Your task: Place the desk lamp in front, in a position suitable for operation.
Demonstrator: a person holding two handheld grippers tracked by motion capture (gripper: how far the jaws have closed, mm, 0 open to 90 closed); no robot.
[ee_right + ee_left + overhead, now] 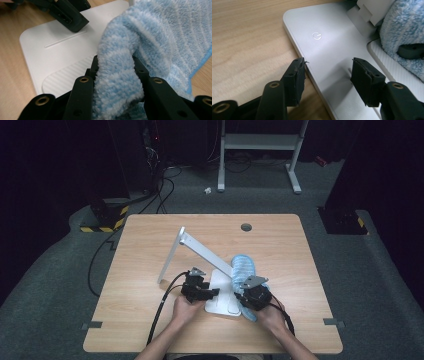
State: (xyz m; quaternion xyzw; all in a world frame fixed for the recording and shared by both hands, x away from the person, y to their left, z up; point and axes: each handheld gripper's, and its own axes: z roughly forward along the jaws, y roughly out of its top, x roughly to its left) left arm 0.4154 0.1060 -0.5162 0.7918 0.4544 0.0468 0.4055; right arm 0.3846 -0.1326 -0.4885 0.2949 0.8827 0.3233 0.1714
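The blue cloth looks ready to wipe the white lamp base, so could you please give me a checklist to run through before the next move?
1. Blue cloth gripped by the right gripper: ok, a fold is pinched between its fingers.
2. Left gripper steadying the lamp base: cannot tell; its fingers straddle the base's edge with a gap, and contact is unclear.
3. Cloth over the base: ok, it hangs at the ribbed pad.
4. Power symbol free of the fingers: ok.
5. Lamp arm away from both grippers: ok.
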